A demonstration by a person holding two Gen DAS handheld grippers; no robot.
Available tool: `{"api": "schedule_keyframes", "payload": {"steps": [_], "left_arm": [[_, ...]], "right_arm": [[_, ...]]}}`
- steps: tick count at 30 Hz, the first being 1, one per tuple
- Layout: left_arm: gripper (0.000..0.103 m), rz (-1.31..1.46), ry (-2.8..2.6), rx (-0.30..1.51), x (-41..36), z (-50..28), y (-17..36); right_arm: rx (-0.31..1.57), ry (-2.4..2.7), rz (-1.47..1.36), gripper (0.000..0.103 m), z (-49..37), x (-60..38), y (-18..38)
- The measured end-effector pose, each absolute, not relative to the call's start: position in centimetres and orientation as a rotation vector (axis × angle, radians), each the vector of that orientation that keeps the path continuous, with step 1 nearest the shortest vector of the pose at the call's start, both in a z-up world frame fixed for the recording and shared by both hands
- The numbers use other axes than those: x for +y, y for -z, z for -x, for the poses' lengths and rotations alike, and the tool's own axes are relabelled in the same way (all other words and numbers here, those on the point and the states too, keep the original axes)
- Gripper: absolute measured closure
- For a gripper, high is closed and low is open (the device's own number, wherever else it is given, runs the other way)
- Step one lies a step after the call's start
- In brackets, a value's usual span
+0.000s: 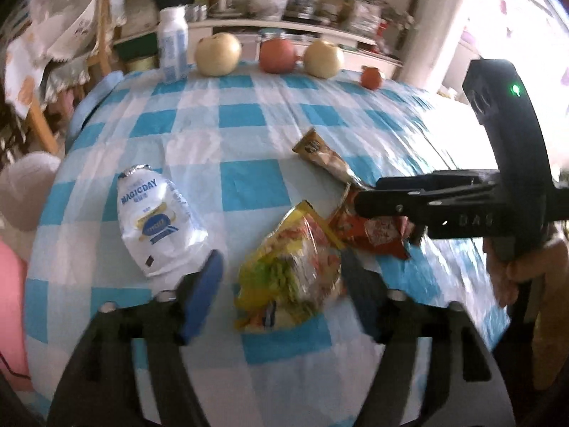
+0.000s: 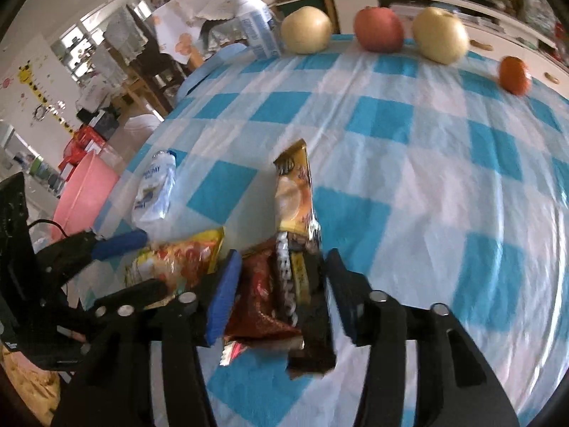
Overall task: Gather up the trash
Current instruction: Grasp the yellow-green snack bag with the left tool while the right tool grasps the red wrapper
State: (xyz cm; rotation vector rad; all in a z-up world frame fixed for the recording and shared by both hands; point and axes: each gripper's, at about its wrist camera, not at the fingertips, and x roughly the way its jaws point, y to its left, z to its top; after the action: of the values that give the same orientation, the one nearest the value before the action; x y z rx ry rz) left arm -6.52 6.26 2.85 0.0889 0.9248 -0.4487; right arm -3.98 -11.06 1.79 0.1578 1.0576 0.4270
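Note:
On the blue-checked tablecloth (image 1: 242, 117) lies a yellow snack bag (image 1: 291, 270), between the spread fingers of my left gripper (image 1: 281, 277), which is open. A gap shows beside its blue left pad (image 1: 209, 277). A crushed white bottle (image 1: 160, 224) lies just left of that pad. My right gripper (image 2: 281, 284) is open, with a red wrapper (image 2: 259, 295) and a dark wrapper (image 2: 313, 341) lying between its fingers. A gold-brown wrapper (image 2: 293, 192) stretches away from them. The left wrist view shows the right gripper (image 1: 366, 199) over the red wrapper (image 1: 377, 235).
Along the table's far edge stand an upright white bottle (image 1: 173, 44), two pale pears (image 1: 217, 54) (image 1: 324, 58), a red apple (image 1: 277, 56) and a small orange fruit (image 1: 371, 77). A pink basin (image 2: 85, 195) sits below the table's left side. Cluttered shelves fill the back.

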Motion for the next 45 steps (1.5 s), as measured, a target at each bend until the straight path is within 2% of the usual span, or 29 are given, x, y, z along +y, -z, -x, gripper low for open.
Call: {"api": "schedule_keyframes", "payload": {"steps": [1,3,10,18,21,29,33,38,44,45], "left_arm": [[0.029,-0.135,0.472,0.914,6.0,7.1,-3.0],[0.024,-0.217,0.482,0.880,5.7,7.9,-3.3],[0.022,-0.338,0.546,0.855,4.6,7.6,-3.1],[0.023,-0.382,0.555,0.894,3.2,6.6,-1.4],[0.031,-0.366,0.550,0.911,3.0,6.4,-0.8],[0.038,-0.271,0.512,0.871,3.2,6.9,-0.4],[0.051,-0.209,0.482,0.855,4.1,7.2,-0.5],[0.054,-0.145,0.452,0.856,5.3,7.0,-0.7],[0.056,-0.074,0.408,0.862,7.3,6.7,-1.1],[0.056,-0.065,0.404,0.860,7.6,6.6,-1.1]], "right_arm": [[1.052,-0.418,-0.162,0.035,4.5,-11.2,-1.9],[1.038,-0.393,-0.152,0.031,5.4,-11.2,-2.1],[0.933,-0.421,-0.064,0.031,7.8,-9.4,-3.8],[0.964,-0.429,0.040,0.031,7.5,-7.9,-2.2],[0.967,-0.424,0.080,0.034,7.5,-7.6,-1.7],[0.967,-0.413,0.092,0.039,7.3,-7.9,-1.3],[0.955,-0.409,0.107,0.040,7.4,-7.7,-1.5],[0.933,-0.394,0.132,0.040,7.3,-7.3,-1.6],[0.912,-0.377,0.132,0.053,7.2,-7.4,-1.8],[0.912,-0.369,0.139,0.060,7.1,-7.4,-1.7]]}}
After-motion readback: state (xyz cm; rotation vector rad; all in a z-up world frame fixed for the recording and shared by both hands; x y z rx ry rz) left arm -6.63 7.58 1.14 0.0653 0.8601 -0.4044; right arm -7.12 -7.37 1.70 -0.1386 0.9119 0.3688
